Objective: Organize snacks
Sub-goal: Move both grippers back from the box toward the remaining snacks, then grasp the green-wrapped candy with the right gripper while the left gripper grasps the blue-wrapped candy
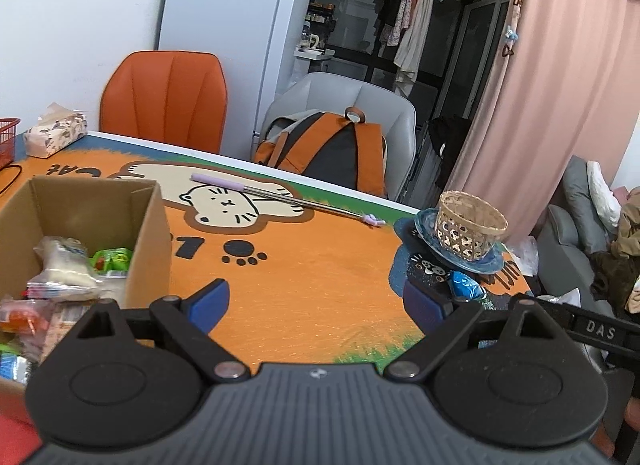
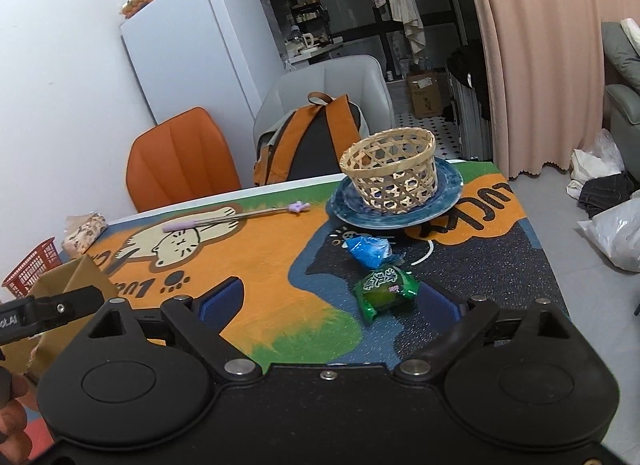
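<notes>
1. at the far left a cardboard box [image 1: 86,225] stands open on the table, with wrapped snacks [image 1: 68,269] piled inside it, white, green and orange packets among them.
2. just right of the box, the left gripper [image 1: 316,305] hangs over the bare orange part of the cat-print table mat [image 1: 320,265], its jaws spread wide and nothing between them.
3. beyond it a purple-handled metal stick [image 1: 280,197] lies across the cartoon cat.
4. the right gripper [image 2: 328,305] is over the dark blue part of the mat, jaws wide and not gripping; no earlier look is given.
5. a green snack packet [image 2: 386,289] lies on the mat between its fingers, close to the right finger [image 2: 438,305]; whether it touches that finger cannot be told.
6. a blue snack packet [image 2: 368,251] lies just behind the green one, on the mat.
7. farther back, right, a woven basket [image 2: 390,175] sits upright on a blue plate [image 2: 448,195]; no snack shows through its weave.
</notes>
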`<state>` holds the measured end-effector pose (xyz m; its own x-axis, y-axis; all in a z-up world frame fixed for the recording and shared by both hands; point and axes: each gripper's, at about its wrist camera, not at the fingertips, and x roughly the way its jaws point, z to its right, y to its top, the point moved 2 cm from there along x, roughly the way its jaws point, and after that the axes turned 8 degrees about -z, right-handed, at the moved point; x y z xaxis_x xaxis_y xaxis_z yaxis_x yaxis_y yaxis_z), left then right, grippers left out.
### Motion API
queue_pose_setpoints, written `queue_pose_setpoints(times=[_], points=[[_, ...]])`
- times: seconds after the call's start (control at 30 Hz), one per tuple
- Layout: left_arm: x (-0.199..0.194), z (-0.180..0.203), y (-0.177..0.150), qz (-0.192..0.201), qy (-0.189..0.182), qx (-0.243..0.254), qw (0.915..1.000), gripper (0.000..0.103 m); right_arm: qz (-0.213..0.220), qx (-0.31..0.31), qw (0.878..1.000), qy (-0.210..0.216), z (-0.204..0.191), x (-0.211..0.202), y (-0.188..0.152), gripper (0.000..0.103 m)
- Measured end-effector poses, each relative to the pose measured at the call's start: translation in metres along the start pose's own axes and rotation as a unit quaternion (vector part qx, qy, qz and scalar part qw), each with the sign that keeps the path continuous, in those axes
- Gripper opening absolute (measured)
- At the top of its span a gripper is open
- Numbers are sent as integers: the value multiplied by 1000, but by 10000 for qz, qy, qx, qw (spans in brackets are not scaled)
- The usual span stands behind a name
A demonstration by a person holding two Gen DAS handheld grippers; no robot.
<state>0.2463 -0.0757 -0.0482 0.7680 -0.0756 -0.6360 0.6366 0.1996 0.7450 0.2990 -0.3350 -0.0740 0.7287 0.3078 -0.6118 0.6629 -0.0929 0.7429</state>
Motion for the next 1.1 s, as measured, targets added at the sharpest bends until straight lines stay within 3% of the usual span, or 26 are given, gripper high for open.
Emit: queue_pose_setpoints(times=[0.97, 1.07, 1.1], points=[[72, 15, 0, -387, 179, 30, 9991, 93, -445, -315, 9980, -335, 23, 76, 2, 94], [79, 20, -1, -412, 158, 87, 9990, 93, -531, -288, 9976, -342, 27, 82, 1, 83], [81, 22, -1, -413, 146, 107, 9990, 93, -562, -252, 9976, -321, 28, 83, 0, 68]])
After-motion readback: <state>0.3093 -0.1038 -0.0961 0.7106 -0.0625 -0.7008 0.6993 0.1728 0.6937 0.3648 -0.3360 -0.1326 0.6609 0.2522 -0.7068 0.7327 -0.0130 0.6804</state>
